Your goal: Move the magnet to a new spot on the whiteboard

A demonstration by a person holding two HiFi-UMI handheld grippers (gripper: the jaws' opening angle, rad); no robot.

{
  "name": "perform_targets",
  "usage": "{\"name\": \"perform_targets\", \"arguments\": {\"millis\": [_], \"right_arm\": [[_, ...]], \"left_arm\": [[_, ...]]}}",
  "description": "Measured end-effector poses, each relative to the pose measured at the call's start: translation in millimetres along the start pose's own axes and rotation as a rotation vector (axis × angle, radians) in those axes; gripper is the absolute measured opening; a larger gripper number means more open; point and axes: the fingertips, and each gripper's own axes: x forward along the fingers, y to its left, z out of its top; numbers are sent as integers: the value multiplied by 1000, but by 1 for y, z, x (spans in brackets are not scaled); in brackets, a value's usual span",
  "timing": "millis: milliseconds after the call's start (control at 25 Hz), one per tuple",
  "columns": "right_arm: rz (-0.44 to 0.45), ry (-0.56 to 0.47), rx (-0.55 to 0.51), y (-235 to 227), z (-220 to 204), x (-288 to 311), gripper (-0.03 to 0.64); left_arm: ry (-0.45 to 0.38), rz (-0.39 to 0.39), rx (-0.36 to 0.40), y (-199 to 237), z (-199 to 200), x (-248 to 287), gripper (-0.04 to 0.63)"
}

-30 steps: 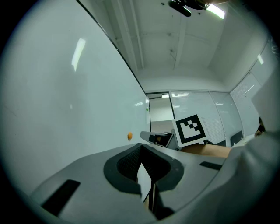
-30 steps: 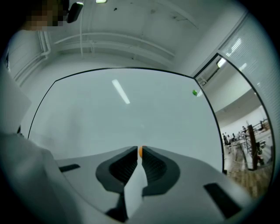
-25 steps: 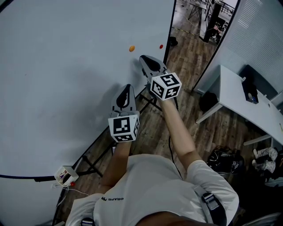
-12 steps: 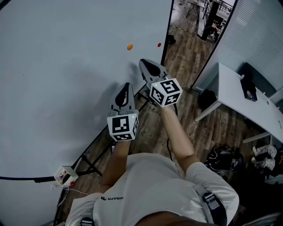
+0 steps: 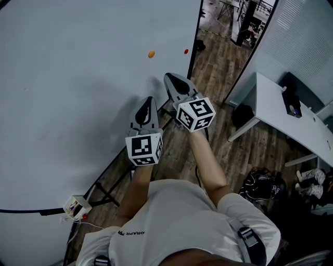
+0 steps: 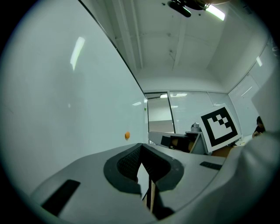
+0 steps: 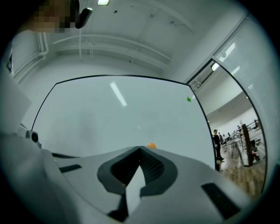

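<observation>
Head view, orange magnet (image 5: 151,54) on whiteboard (image 5: 78,93)

Cool, even indoor light is filling all views, fairly bright. In the left gripper view a ceiling light (image 6: 214,12) is glowing at 1 o'clock and streaking glare across the whiteboard (image 6: 65,109) at 10 o'clock. The right gripper view is showing a similar streak near centre. Both gripper views are bending hard at the rims and vignetting black in the corners. The head view is looking sharp.
</observation>
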Motion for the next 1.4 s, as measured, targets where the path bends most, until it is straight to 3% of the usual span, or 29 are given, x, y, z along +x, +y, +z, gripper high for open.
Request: {"name": "perform_targets", "arguments": {"millis": [640, 1400], "right_arm": [[-32, -3, 7, 16, 3, -27, 14], [-76, 99, 30, 44, -39, -62, 14]], "left_arm": [[-8, -6, 8, 3, 6, -4, 3], [27, -34, 29, 3, -9, -22, 2]]}}
